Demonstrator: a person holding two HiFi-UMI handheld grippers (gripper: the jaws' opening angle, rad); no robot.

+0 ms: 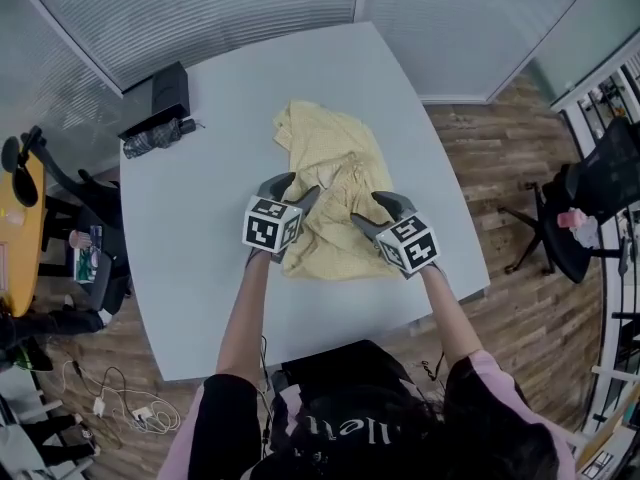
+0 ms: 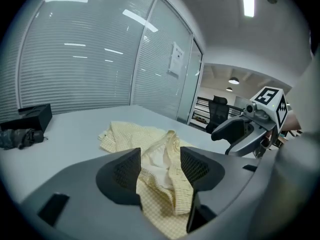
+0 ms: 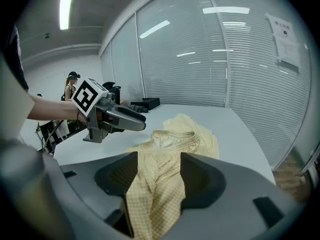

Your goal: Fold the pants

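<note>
Pale yellow checked pants (image 1: 330, 168) lie crumpled on the grey table (image 1: 200, 268), their waistband gaping open toward me. My left gripper (image 1: 295, 188) hovers over their left near part with its jaws wide apart. In the left gripper view the pants (image 2: 150, 139) lie loose below and beyond the left gripper (image 2: 160, 169), with no pad pressing on them. My right gripper (image 1: 372, 211) stands open over the right near part. In the right gripper view the cloth (image 3: 185, 134) lies slack under the right gripper (image 3: 159, 176). Each gripper also shows in the other's view, the right one (image 2: 240, 131) and the left one (image 3: 125, 119).
A black box (image 1: 170, 93) and a folded dark umbrella (image 1: 155, 136) lie at the table's far left corner. Glass walls with blinds stand behind the table. A black office chair (image 1: 590, 198) is on the wooden floor at the right.
</note>
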